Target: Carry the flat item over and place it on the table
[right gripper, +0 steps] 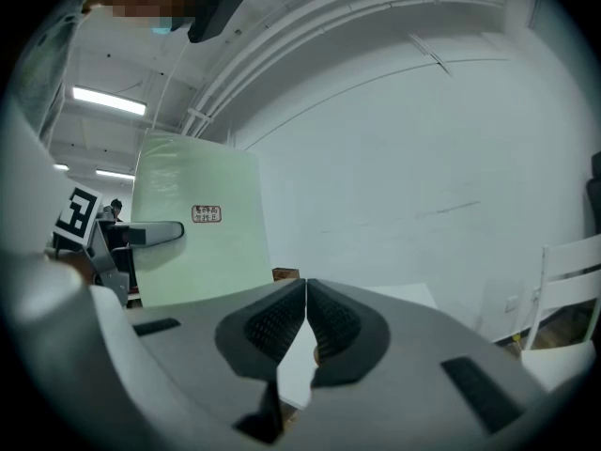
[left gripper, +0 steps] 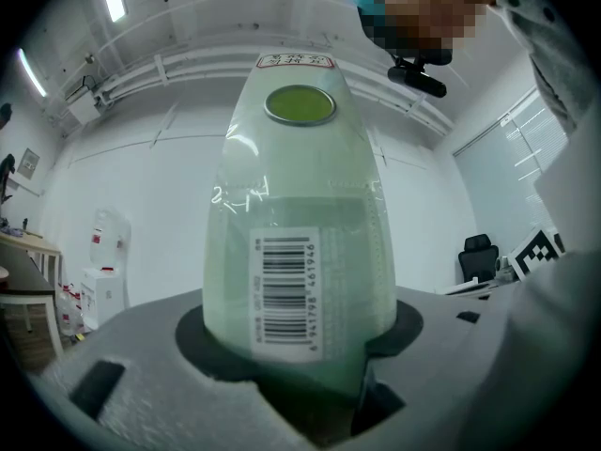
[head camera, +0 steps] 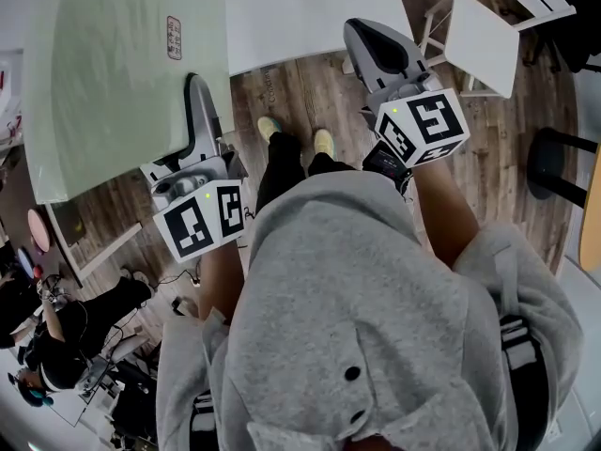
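Head view: the left gripper (head camera: pixel 200 97) is clamping one edge of the green board (head camera: pixel 122 73), holding it in the air just left of the white table (head camera: pixel 300 12); the carry step is likely running. Left gripper view: the jaws are pinching the board's barcoded end. Right gripper view: the right gripper (right gripper: pixel 305 294) is sitting closed and empty. The next move is calling for swinging the board over the table and lowering it flat.
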Demonstrator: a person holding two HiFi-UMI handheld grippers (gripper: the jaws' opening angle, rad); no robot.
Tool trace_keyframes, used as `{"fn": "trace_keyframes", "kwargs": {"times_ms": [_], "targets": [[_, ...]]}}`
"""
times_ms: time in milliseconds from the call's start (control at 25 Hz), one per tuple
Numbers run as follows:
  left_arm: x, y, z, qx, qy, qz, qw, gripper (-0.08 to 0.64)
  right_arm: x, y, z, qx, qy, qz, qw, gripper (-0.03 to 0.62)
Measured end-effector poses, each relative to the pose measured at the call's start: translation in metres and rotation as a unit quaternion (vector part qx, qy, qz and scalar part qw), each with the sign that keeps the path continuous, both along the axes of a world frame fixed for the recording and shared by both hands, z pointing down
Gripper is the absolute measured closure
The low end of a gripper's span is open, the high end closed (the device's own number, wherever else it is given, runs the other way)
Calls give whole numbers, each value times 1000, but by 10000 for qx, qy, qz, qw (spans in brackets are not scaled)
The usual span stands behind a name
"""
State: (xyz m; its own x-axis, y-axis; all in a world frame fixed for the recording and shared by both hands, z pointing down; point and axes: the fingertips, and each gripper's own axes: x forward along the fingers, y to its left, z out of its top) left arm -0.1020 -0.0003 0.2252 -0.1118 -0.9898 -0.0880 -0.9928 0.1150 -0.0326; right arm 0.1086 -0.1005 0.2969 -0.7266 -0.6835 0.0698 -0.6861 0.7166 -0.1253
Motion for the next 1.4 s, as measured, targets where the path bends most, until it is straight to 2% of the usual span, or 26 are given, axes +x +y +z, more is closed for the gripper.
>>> {"fn": "trace_keyframes", "kwargs": {"times_ms": [520, 1400], "targets": [[-11, -11, 6, 140, -59, 59, 9999, 272, -16, -9, -7, 283, 59, -60, 9996, 565], [-129, -113, 14, 11, -28, 34, 10000, 272, -123, -113, -10, 216, 334, 16, 9992, 565]]}}
